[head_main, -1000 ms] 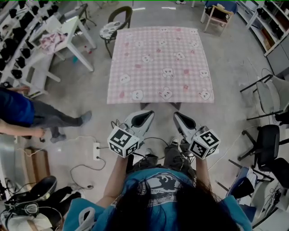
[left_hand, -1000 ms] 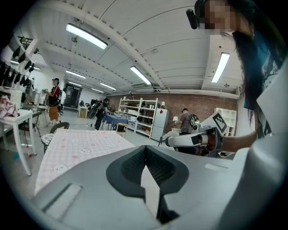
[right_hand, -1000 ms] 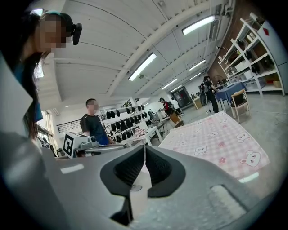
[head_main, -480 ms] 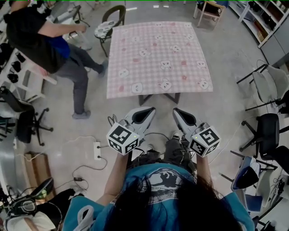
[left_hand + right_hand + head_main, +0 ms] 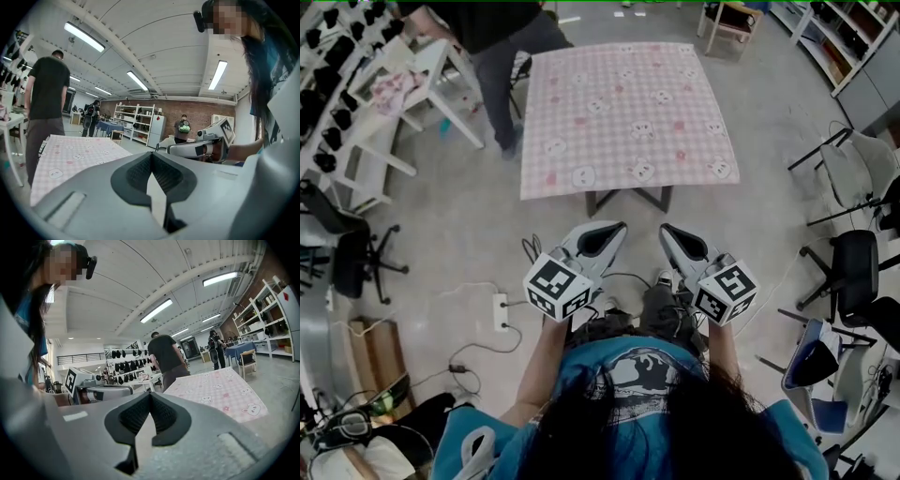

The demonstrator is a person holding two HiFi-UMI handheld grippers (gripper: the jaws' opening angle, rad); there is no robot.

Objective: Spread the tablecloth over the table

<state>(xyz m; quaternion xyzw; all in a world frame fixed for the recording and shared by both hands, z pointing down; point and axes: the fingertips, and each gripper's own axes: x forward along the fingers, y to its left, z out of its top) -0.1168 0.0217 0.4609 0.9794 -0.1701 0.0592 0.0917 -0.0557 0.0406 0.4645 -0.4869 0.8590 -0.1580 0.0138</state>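
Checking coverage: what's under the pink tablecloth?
Only dark table legs show below the near edge of the tablecloth. The tabletop is fully covered by the cloth, so it cannot be seen.

The person wears a teal short-sleeved T-shirt [image 5: 623, 380] with a pale grey print, dark trousers [image 5: 661, 314], and has long dark hair [image 5: 675, 436]. A small black camera [image 5: 198, 21] sits at the forehead. The left gripper [image 5: 615, 229] and right gripper [image 5: 667, 230] have smooth light grey shells and black ribbed pads [image 5: 138, 173]. Each carries a cube [image 5: 556, 290] with black-and-white square markers.
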